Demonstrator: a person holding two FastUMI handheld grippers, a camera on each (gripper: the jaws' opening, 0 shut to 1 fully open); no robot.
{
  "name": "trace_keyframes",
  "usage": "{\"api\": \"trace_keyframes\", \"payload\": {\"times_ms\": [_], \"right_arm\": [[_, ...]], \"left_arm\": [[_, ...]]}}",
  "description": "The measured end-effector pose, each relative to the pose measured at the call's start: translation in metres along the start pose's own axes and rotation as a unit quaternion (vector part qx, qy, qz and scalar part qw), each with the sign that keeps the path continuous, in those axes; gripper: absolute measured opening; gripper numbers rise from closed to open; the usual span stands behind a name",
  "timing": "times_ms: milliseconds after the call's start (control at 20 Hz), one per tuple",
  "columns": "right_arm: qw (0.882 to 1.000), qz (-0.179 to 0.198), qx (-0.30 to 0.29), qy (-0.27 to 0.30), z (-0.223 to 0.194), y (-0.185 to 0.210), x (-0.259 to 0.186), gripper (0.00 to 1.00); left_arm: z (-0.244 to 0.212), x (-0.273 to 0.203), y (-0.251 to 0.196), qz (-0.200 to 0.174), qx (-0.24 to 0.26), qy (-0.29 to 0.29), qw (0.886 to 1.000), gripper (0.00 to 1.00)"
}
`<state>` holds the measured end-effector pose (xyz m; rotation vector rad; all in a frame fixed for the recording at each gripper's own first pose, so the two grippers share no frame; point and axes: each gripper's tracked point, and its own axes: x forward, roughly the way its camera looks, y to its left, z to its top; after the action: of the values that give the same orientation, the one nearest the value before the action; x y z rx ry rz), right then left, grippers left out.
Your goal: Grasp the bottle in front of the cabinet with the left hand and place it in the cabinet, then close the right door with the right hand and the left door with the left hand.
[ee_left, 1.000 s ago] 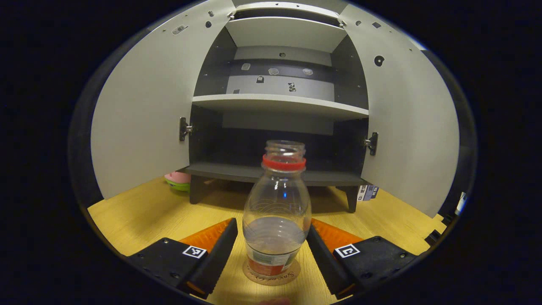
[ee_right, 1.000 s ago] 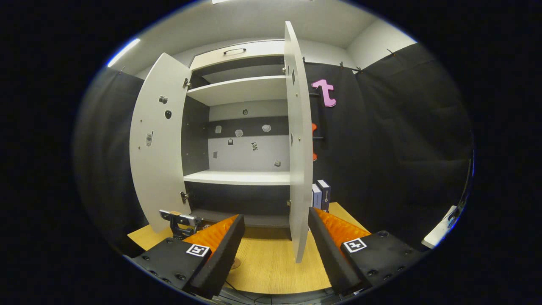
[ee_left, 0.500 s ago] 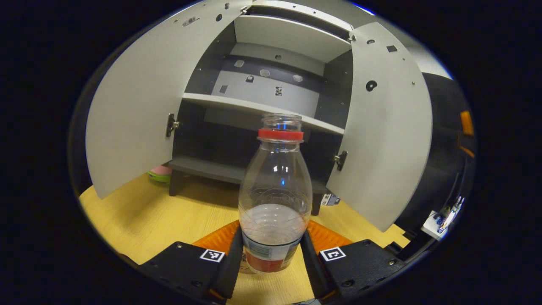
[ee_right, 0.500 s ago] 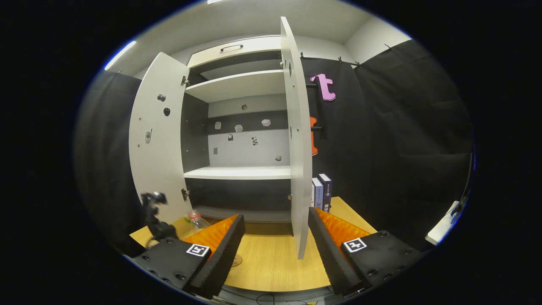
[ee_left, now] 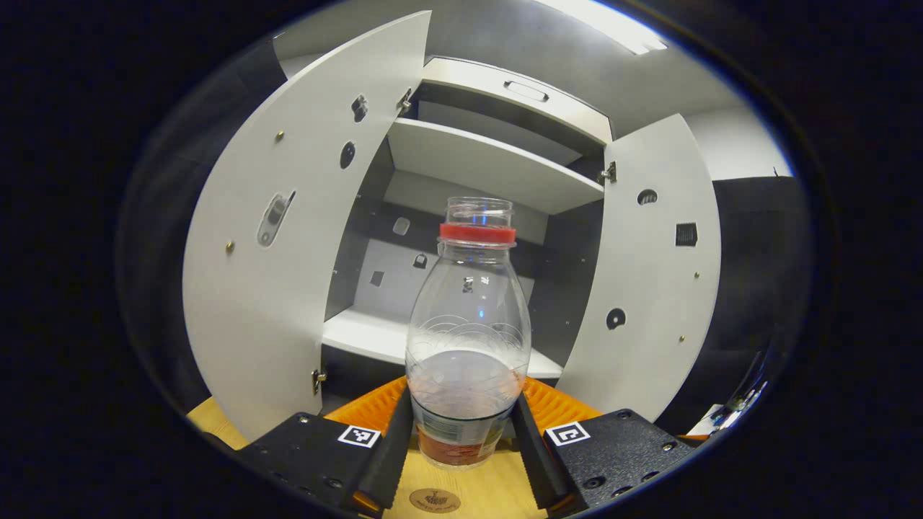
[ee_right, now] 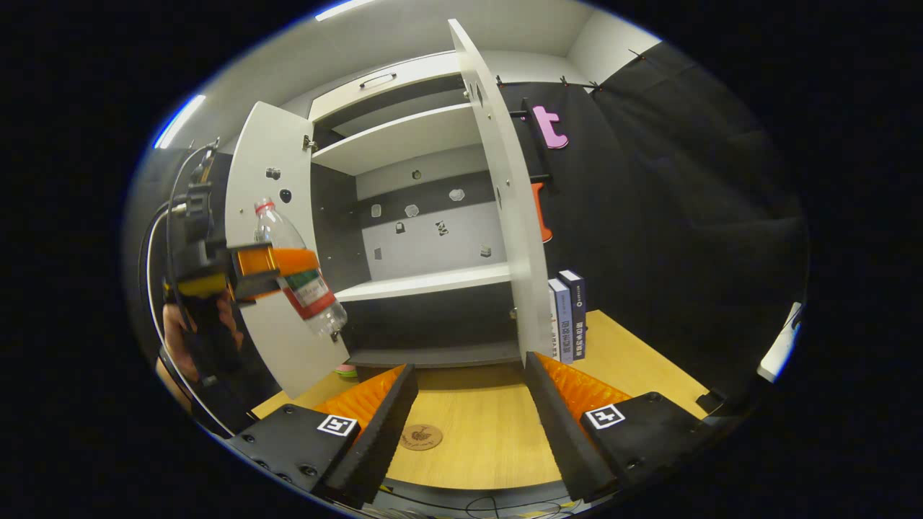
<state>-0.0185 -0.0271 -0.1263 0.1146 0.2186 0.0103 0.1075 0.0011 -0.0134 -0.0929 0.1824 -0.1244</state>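
While clamped on the capless bottle [ee_left: 467, 339], left gripper [ee_left: 461, 447] aloft before open cabinet doors [ee_left: 274, 252]; books [ee_right: 568, 317] at 3 o'clock; right gripper [ee_right: 467, 411] agape, empty.

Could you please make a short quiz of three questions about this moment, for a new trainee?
1. True or false: the bottle stands on the coaster on the table.
2. Which state fits the right gripper? A: shut on the right door. B: open, holding nothing. C: shut on the books.
3. Fill in the missing word: both doors of the cabinet are ____.

Key:
1. False. The left gripper holds the bottle between its fingers, lifted off the table in front of the left door; the coaster lies bare.
2. B. The jaws stand apart over the table, near the edge of the right door.
3. open.
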Motion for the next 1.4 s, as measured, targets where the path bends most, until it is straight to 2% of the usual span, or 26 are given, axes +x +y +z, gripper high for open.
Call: {"api": "trace_keyframes", "payload": {"times_ms": [100,250,300,450,650,950,1100,1400], "right_arm": [[0.999,-0.037,-0.018,-0.008,0.003,-0.024,-0.005,0.98],[0.997,-0.078,-0.014,-0.012,0.007,-0.048,-0.014,0.99],[0.996,-0.089,-0.008,-0.014,0.008,-0.055,-0.019,0.98],[0.991,-0.131,0.008,-0.024,0.011,-0.077,-0.033,0.98],[0.983,-0.184,0.016,-0.025,0.005,-0.107,-0.049,0.99],[0.97,-0.238,0.032,-0.022,-0.002,-0.133,-0.068,0.99],[0.965,-0.258,0.037,-0.022,-0.003,-0.143,-0.069,0.99],[0.965,-0.259,0.039,-0.018,-0.001,-0.141,-0.061,0.98]], "left_arm": [[0.037,0.035,-0.008,-0.006,0.011,-0.007,1.0,0.7],[0.061,0.096,-0.014,-0.019,0.024,-0.006,1.0,0.69],[0.062,0.12,-0.016,-0.02,0.029,0.001,0.999,0.67],[0.054,0.183,-0.015,-0.012,0.049,0.018,0.999,0.7],[0.019,0.243,-0.018,-0.005,0.091,0.05,0.995,0.7],[-0.04,0.289,0.0,0.022,0.096,0.122,0.988,0.71],[-0.059,0.3,0.002,0.02,0.075,0.139,0.987,0.71],[-0.065,0.307,0.001,0.012,0.07,0.138,0.988,0.76]]}}
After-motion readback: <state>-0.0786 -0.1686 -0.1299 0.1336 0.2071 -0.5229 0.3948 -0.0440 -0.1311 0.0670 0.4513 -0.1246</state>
